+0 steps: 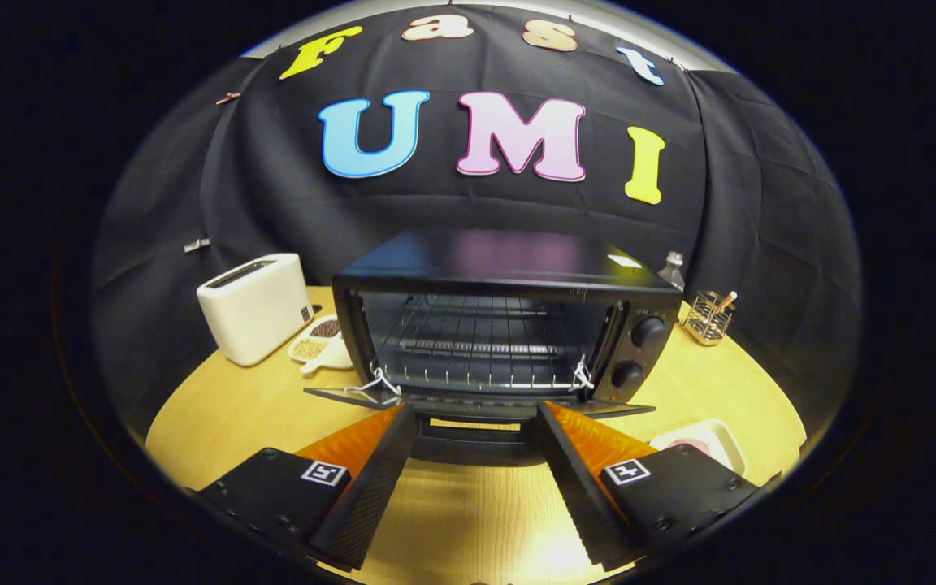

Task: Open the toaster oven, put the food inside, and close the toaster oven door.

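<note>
tongs (476,422) spread wide, empty, at the dropped oven door (476,404); food dish (708,443) sits off right, beside the right finger.

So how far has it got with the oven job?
Done: the toaster oven's door hangs open, its rack bare. In hand: nothing; the claw is open at the door's edge. Left: the food in the white dish goes inside, then the door is closed.

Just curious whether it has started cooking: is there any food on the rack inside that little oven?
No, the wire rack in the toaster oven is bare.
</note>
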A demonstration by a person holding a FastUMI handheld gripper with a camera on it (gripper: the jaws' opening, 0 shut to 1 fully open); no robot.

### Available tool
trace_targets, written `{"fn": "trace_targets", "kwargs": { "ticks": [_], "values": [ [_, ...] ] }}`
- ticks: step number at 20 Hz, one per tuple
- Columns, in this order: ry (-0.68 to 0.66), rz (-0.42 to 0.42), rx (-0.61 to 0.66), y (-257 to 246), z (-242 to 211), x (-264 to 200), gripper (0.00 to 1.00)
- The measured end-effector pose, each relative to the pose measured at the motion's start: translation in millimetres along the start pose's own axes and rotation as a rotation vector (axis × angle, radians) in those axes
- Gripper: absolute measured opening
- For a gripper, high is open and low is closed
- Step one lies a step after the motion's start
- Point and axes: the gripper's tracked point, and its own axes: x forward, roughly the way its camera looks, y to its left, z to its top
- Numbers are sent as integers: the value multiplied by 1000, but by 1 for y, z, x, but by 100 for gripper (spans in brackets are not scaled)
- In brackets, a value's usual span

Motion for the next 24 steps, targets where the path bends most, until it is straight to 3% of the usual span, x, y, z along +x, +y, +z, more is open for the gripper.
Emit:
{"fn": "trace_targets", "kwargs": {
  "ticks": [4, 7, 19, 24],
  "values": [
    [93, 42, 3, -1, -40, -5, 98],
    [113, 49, -6, -10, -46, -9, 99],
    [90, 31, 6, -104, 0, -66, 99],
    [120, 49, 109, -161, 23, -77, 99]
  ]
}}
